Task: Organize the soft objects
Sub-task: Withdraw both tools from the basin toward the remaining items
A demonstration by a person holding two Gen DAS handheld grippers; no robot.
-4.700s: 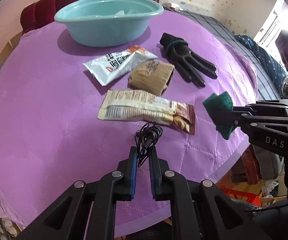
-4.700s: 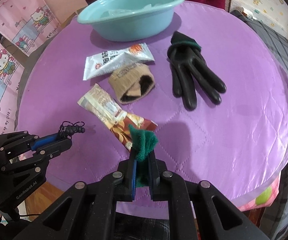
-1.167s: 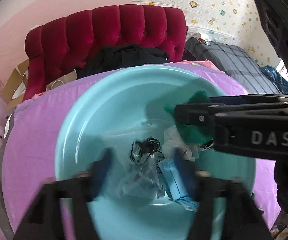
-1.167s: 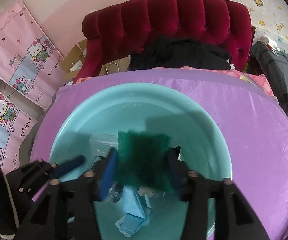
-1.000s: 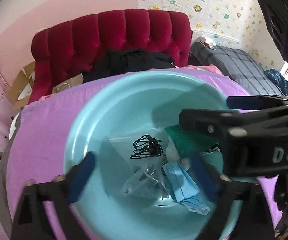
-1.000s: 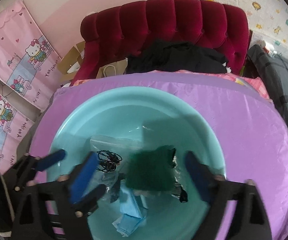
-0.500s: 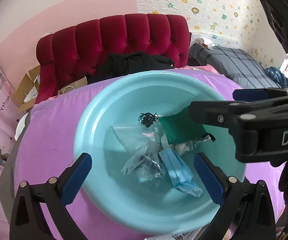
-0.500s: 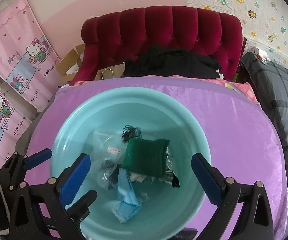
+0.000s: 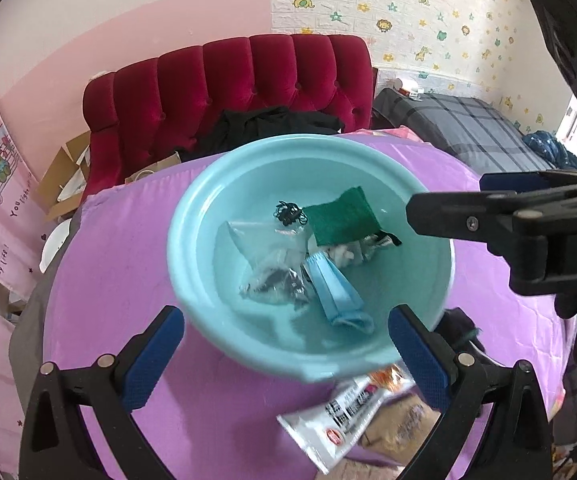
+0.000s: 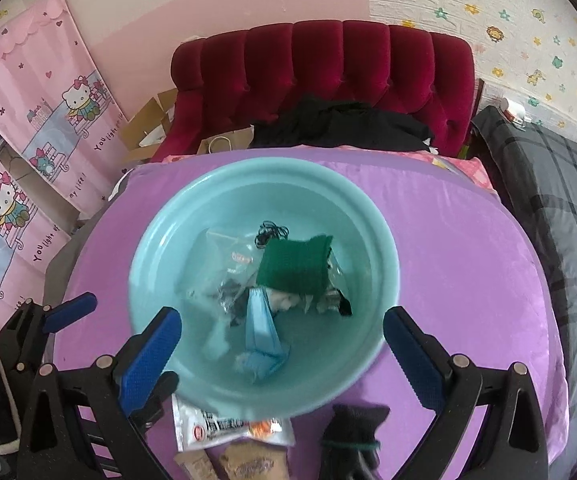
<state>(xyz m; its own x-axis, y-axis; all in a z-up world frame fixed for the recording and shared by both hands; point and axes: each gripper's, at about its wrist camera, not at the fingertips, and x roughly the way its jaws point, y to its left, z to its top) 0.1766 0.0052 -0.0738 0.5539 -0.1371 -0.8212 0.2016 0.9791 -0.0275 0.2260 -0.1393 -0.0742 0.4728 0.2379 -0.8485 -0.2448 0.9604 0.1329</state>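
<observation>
Both grippers hover above the near rim of the teal basin [image 10: 384, 256], jaws spread wide, nothing held. Left gripper [image 9: 286, 354]; right gripper [image 10: 282, 350]. Inside the basin: green cloth [image 10: 294, 266] at centre, black cord bundle [image 10: 271, 233] just beyond it, blue mask [image 10: 262, 330] toward the near wall.

Still outside, just nearer than the basin's near rim: white sachet [image 10: 224, 430], long axis lying across the view, and black glove [image 10: 354, 428] to its right. Judgement: the glove lies below the right gripper's fingers, so the right hand is nearer to it; the sachet suits the left.
</observation>
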